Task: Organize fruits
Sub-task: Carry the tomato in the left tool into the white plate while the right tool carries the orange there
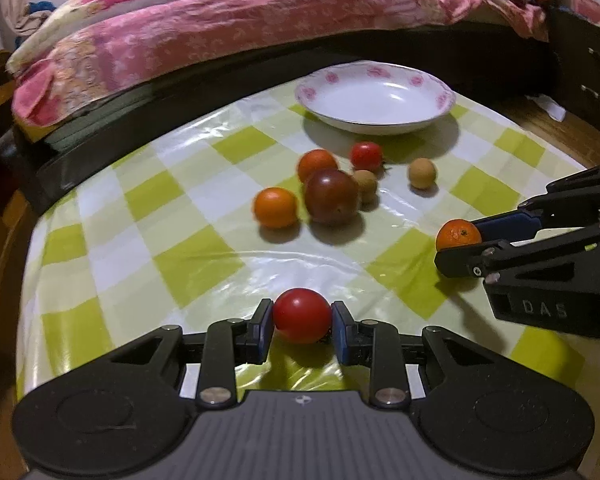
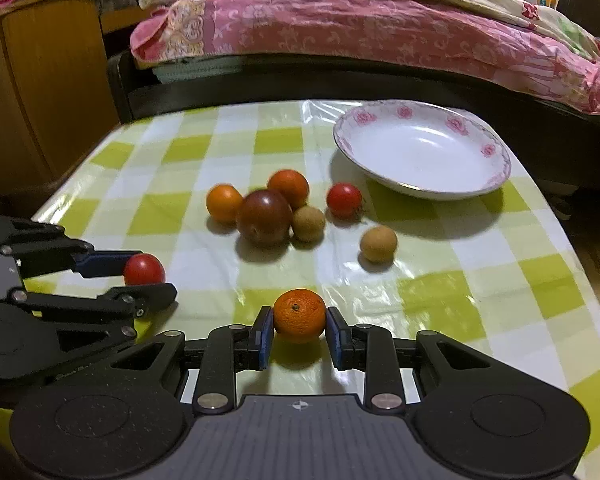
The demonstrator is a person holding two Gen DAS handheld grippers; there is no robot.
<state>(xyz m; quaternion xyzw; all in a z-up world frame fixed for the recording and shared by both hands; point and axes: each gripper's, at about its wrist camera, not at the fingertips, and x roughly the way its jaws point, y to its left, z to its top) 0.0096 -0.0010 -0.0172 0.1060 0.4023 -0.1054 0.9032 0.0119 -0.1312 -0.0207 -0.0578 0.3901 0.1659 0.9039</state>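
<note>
My left gripper (image 1: 302,322) is shut on a red tomato (image 1: 302,314) just above the checked tablecloth; it also shows in the right wrist view (image 2: 144,269). My right gripper (image 2: 299,326) is shut on a small orange (image 2: 299,314), seen in the left wrist view (image 1: 458,234) too. A loose cluster lies mid-table: a dark red tomato (image 2: 264,217), two orange fruits (image 2: 224,203) (image 2: 289,188), a red tomato (image 2: 344,199) and two tan round fruits (image 2: 309,223) (image 2: 378,244). An empty white dish with pink flowers (image 2: 422,152) stands beyond.
A bed with a pink quilt (image 2: 380,28) runs along the table's far edge. A wooden cabinet (image 2: 40,92) stands to the left. The table edge drops off at the right (image 2: 580,264).
</note>
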